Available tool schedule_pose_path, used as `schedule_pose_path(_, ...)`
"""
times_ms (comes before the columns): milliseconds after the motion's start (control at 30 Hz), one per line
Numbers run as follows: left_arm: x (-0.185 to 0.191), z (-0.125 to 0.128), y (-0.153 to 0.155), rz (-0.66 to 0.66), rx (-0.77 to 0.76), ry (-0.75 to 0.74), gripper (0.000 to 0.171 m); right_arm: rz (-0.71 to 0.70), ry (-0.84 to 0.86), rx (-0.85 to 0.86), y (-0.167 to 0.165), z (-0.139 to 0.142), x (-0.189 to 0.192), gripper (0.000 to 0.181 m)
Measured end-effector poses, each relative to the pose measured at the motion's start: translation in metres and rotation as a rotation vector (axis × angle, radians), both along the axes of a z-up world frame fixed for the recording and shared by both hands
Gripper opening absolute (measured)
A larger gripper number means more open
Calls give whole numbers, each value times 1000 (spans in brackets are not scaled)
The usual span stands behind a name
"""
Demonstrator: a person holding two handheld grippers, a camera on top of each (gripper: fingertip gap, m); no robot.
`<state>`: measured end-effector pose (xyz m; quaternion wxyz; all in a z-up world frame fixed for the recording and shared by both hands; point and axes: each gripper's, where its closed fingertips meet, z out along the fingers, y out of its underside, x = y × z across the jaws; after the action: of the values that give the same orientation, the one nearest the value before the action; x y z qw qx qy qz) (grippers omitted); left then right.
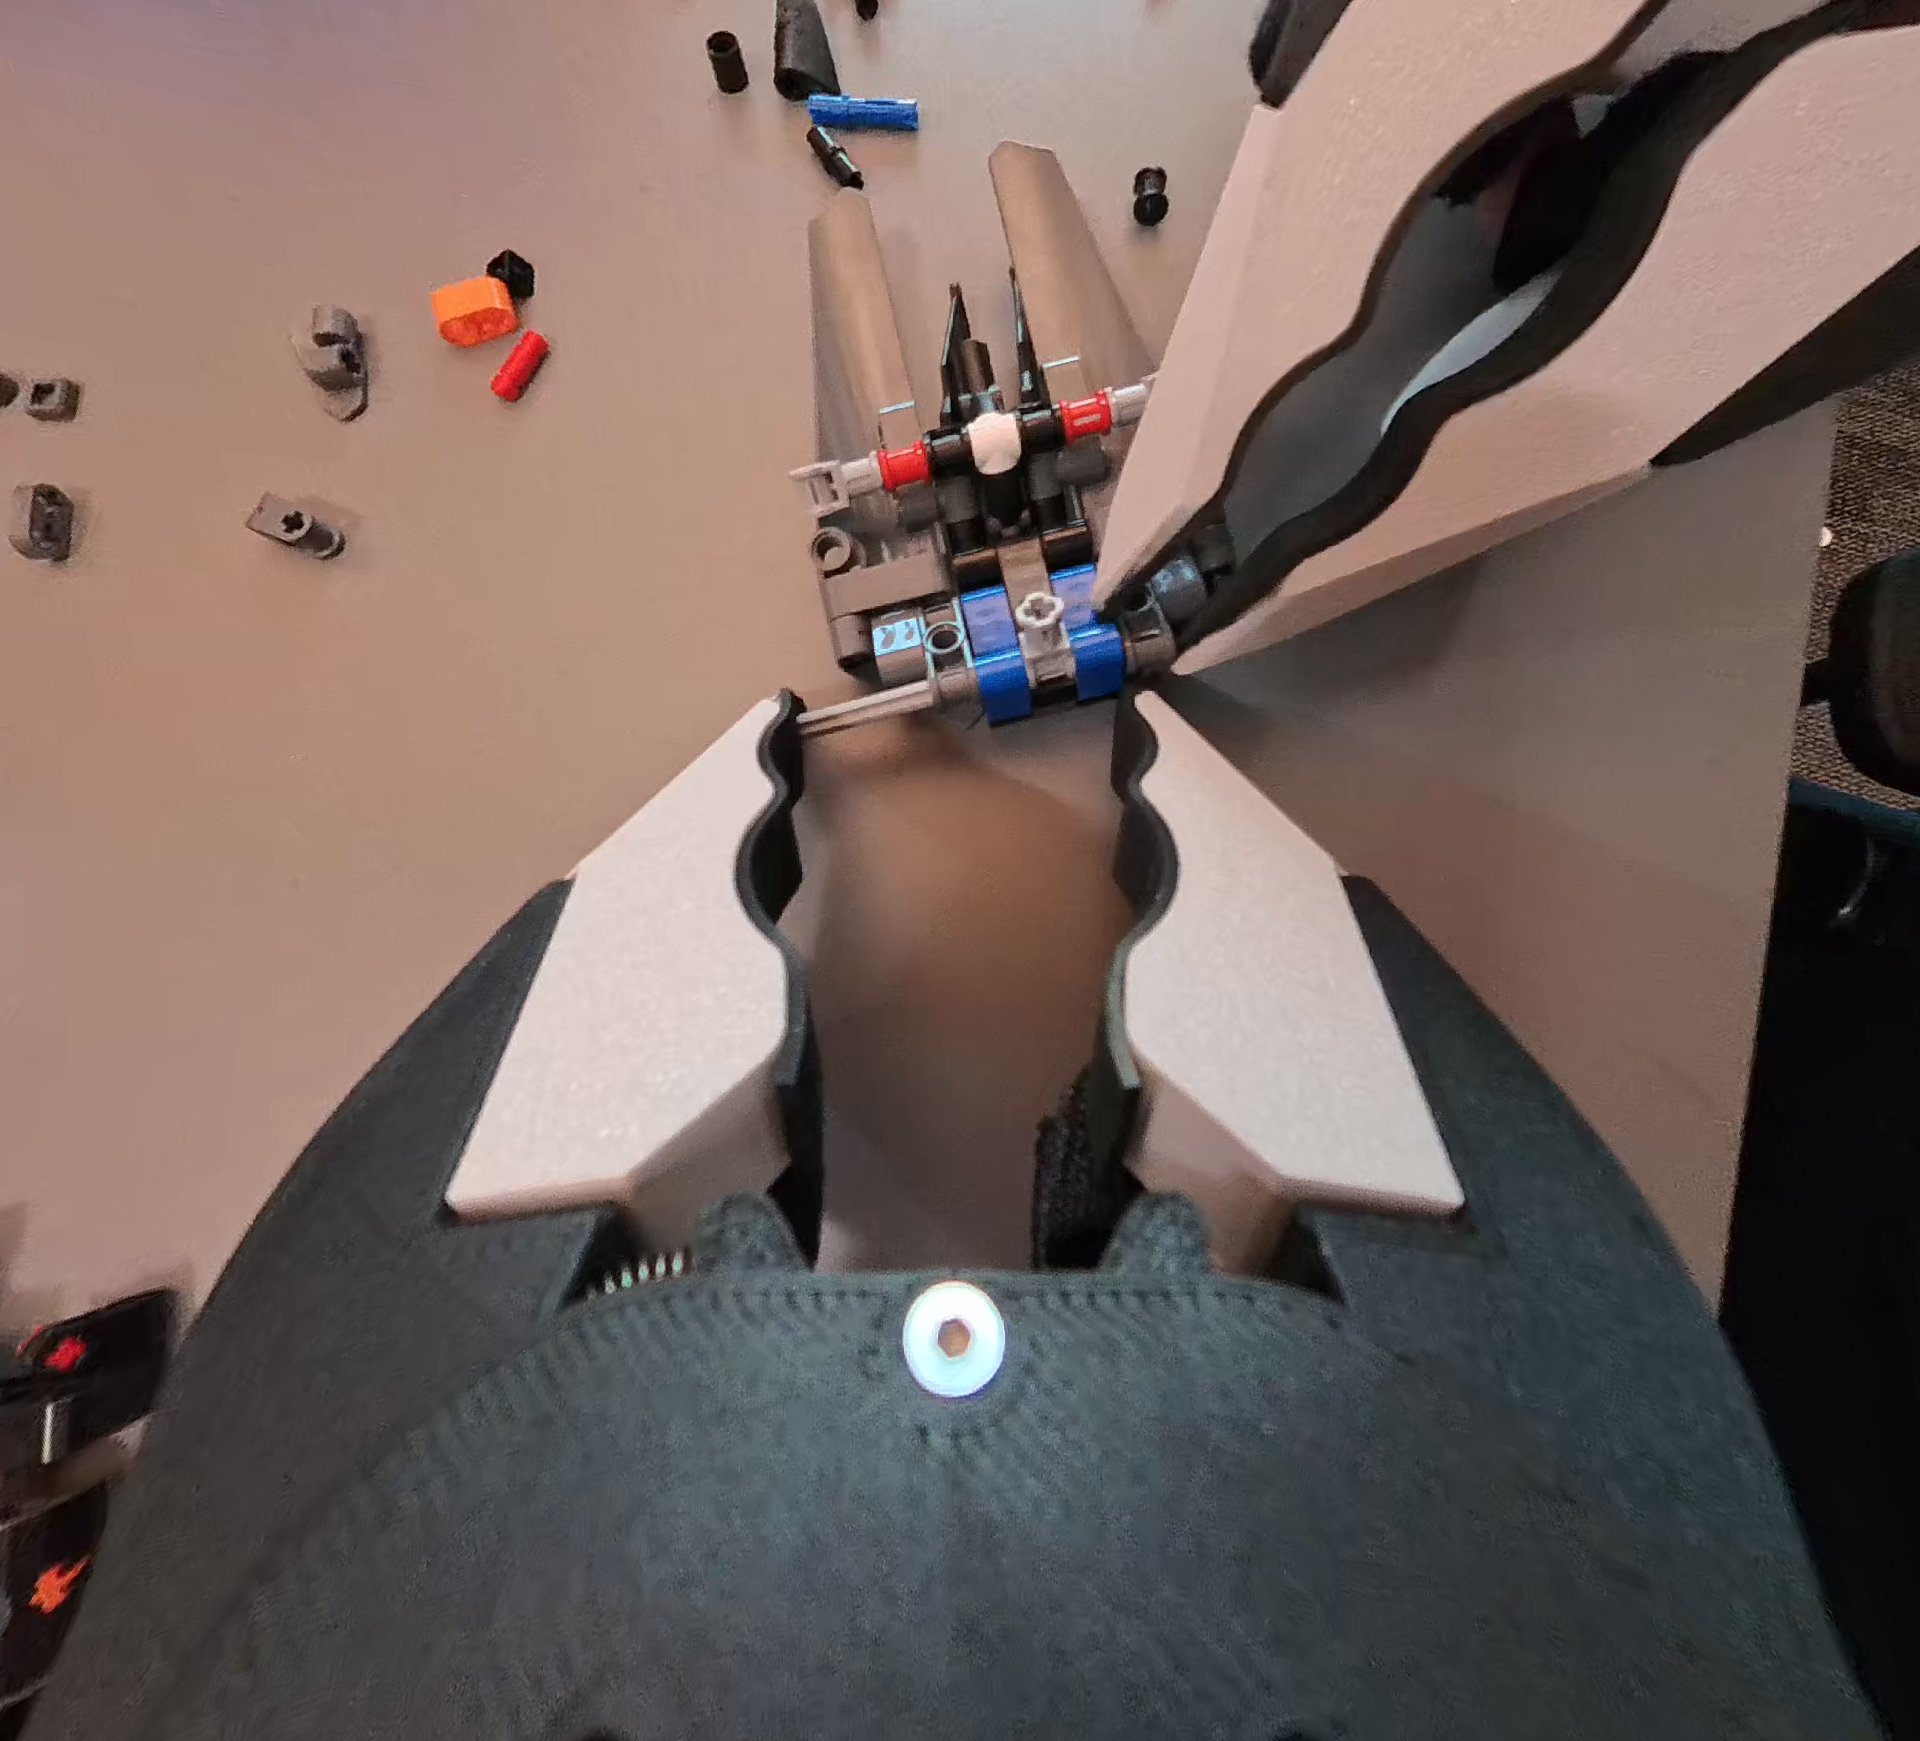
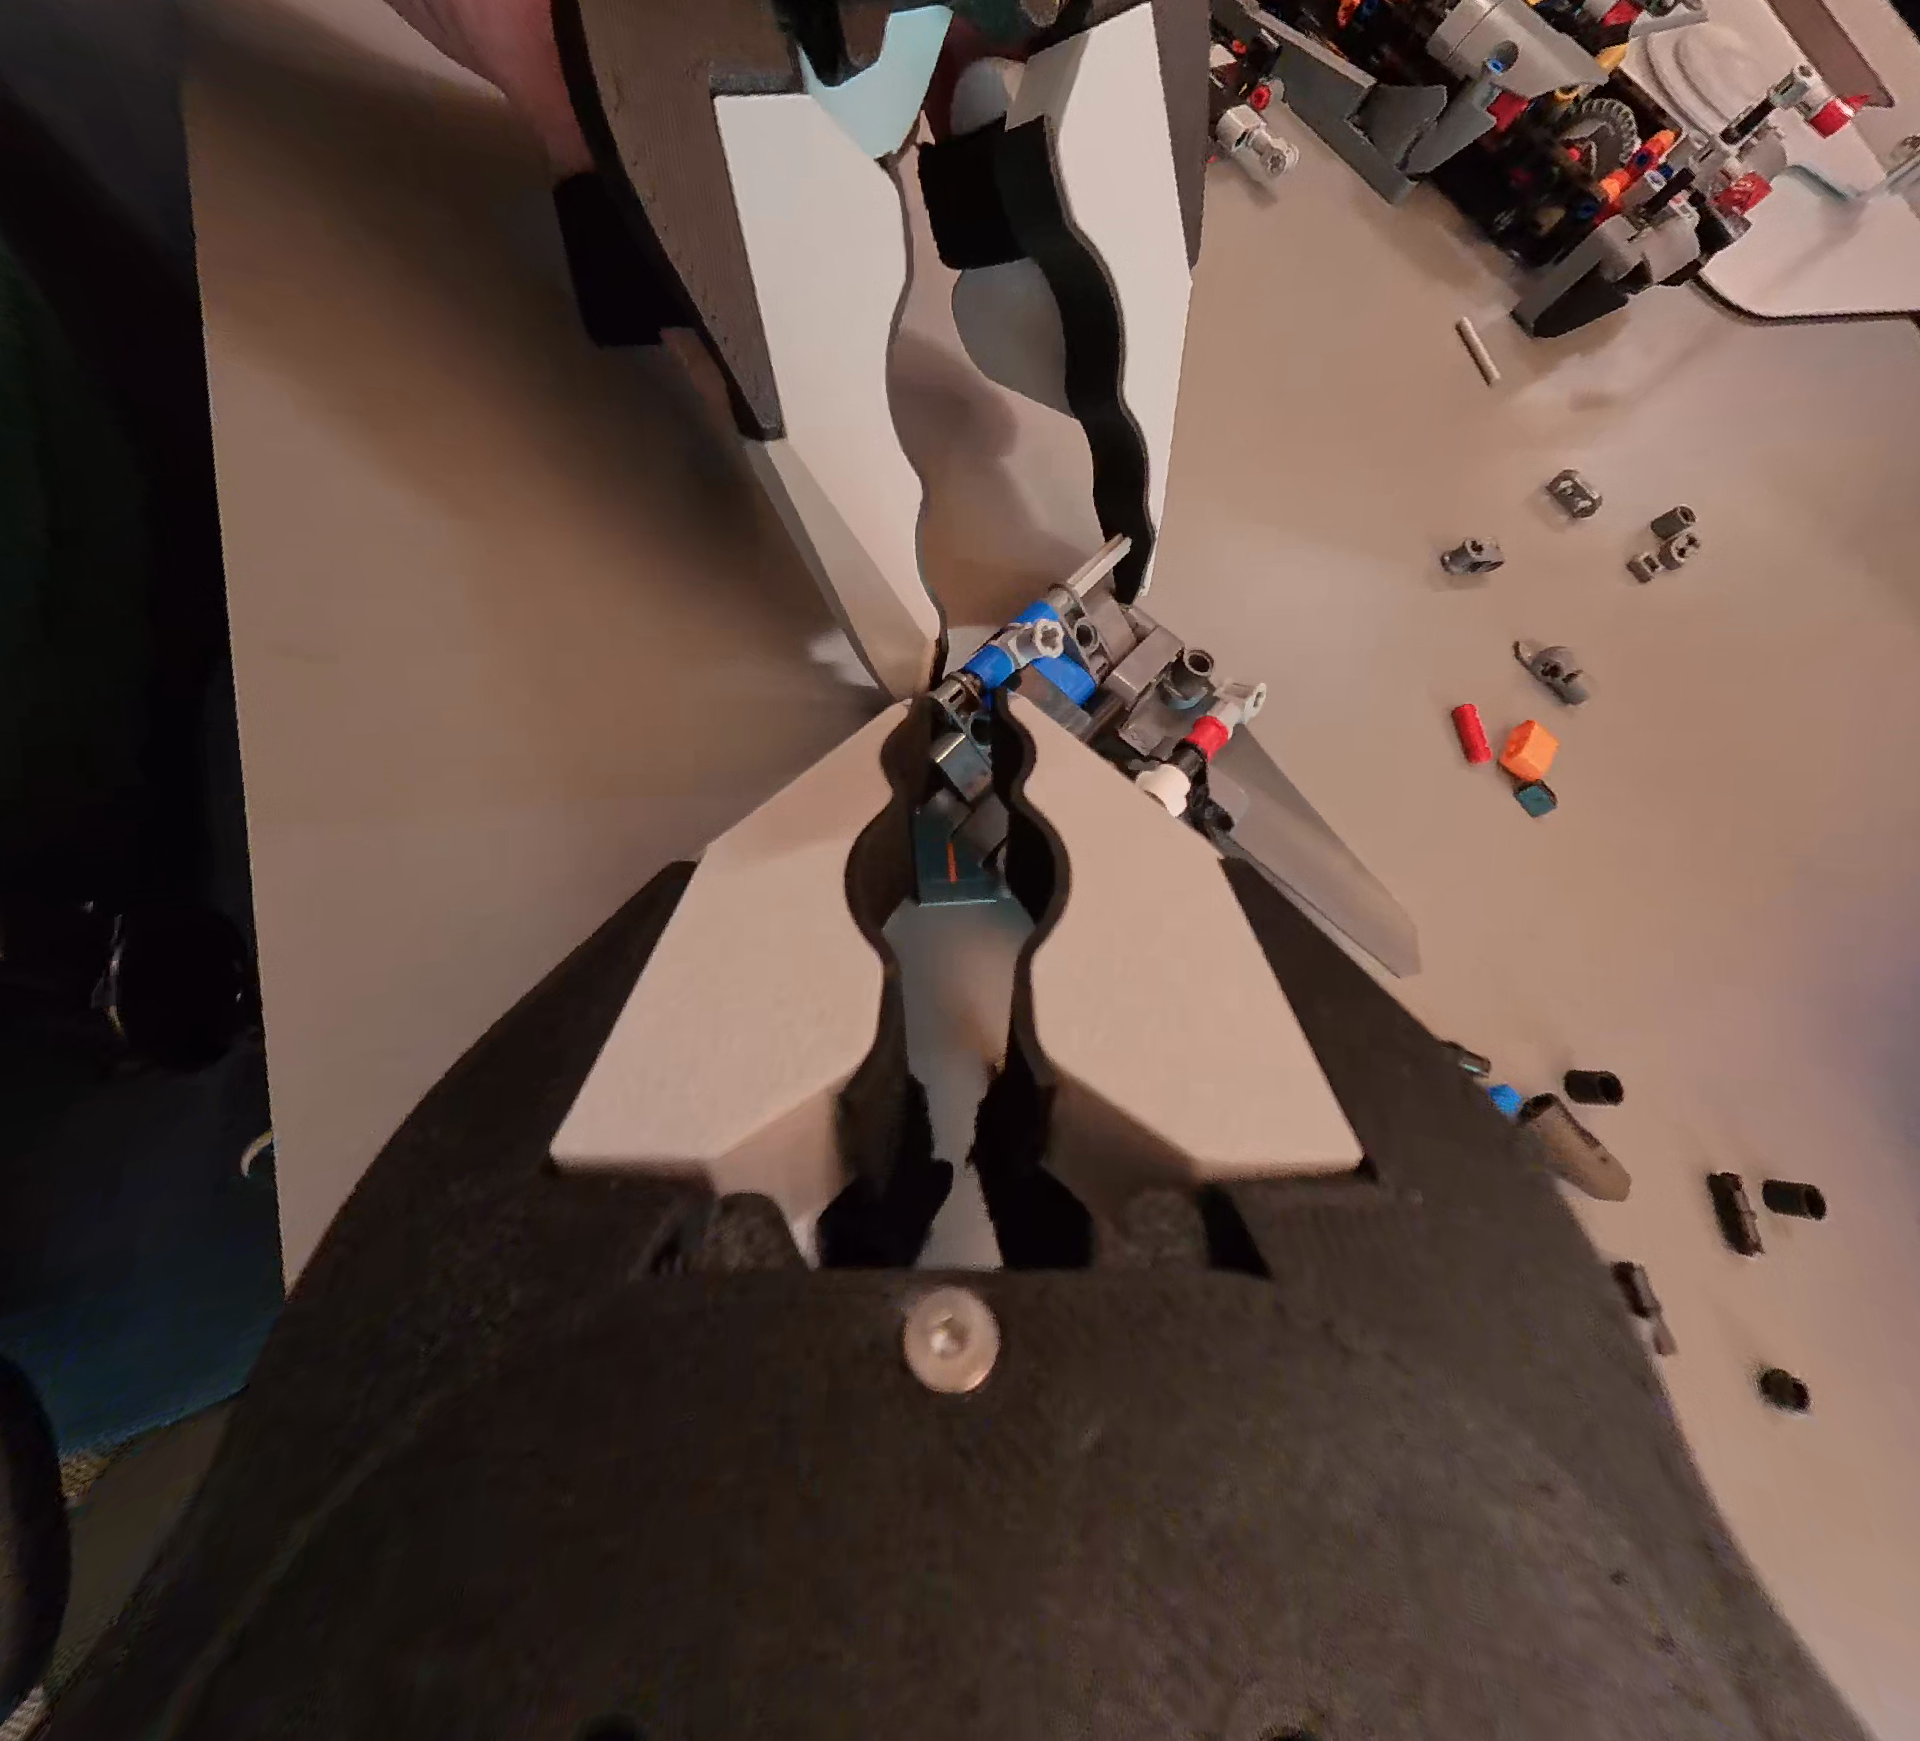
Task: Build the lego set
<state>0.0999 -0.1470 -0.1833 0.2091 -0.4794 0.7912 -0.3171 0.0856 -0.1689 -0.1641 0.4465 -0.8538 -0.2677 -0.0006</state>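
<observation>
A small lego assembly (image 1: 977, 548) with two long grey wing panels, red bushes and blue parts lies on the tan table; it also shows in the right wrist view (image 2: 1143, 704). My left gripper (image 1: 956, 715) spans its near end with jaws wide: the grey axle (image 1: 862, 709) touches one finger and the blue part meets the other. My right gripper (image 2: 961, 709) is shut on a dark grey piece (image 2: 951, 818) at the assembly's end. In the left wrist view the right gripper (image 1: 1132, 642) comes in from the upper right. The left gripper (image 2: 1034, 616) comes down from the top of the right wrist view.
Loose parts lie on the table: an orange piece (image 1: 475, 309), red pins (image 1: 517, 363), a blue pin (image 1: 862, 112), black and grey connectors (image 1: 727, 60). A large built lego model (image 2: 1455, 60) stands at the far side. The table edge (image 1: 1766, 756) runs close on the right.
</observation>
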Motion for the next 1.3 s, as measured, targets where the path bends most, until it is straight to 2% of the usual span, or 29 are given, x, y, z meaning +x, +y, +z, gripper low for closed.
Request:
schedule_pose_path(333, 2, 0, 1, -4, -5, -9, 58, -13, 120, 0, 1, 2, 3, 9)
schedule_pose_path(533, 5, 0, 2, -7, -4, -13, 58, -26, 145, 7, 2, 4, 6, 7)
schedule_pose_path(567, 5, 0, 2, -4, -5, -15, 58, -14, 163, 16, 1, 7, 4, 0)
schedule_pose_path(633, 5, 0, 1, -9, -7, -17, 58, -55, 157, 24, 3, 7, 11, 0)
schedule_pose_path(867, 5, 0, 1, -22, -7, -13, 58, -39, 159, 33, 0, 9, 9, 0)
schedule_pose_path(1033, 5, 0, 1, -27, -6, -16, 58, 6, 118, 24, -3, 5, 2, 0)
schedule_pose_path(1067, 5, 0, 1, -28, -4, -17, 58, 20, 99, 28, -3, 4, 0, 5)
schedule_pose_path(1167, 6, 0, 1, -30, -9, -13, 58, -9, -38, 49, 2, 1, 5, 16)
schedule_pose_path(1300, 6, 0, 1, -35, -10, -12, 58, -26, -159, 68, 3, -2, 7, 13)
